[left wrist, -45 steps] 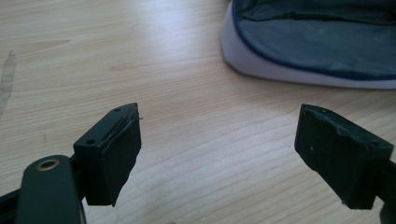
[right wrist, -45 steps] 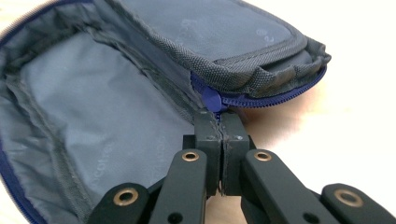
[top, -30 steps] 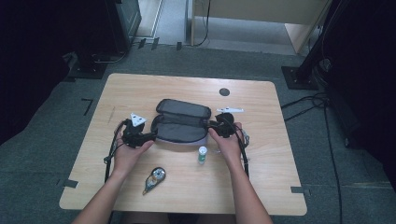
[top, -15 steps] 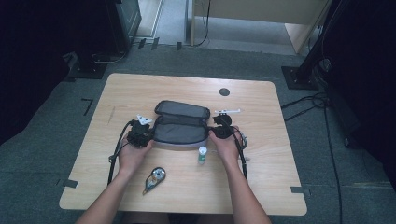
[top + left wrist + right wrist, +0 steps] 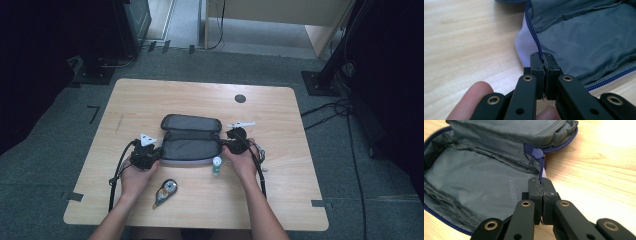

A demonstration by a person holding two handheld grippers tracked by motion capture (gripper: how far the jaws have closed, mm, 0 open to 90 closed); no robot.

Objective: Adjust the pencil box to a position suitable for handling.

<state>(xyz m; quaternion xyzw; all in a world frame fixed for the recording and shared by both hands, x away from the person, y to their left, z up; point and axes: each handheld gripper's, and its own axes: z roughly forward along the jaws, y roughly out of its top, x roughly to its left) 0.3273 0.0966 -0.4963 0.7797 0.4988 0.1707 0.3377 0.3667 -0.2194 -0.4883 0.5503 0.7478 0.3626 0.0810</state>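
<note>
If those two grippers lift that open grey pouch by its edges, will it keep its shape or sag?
It will probably sag: the pouch is thin fabric, and its lining shows creases and folds in both gripper views. It likely weighs little, since it lies open and looks empty. The left gripper and right gripper pinch only the zipper edge, so the middle may droop.

Both grippers, the left gripper (image 5: pixel 543 58) and the right gripper (image 5: pixel 541 183), have black jaws with brass-ringed rivets, black trailing cables, grey three-cornered top plates; forearms bare.
</note>
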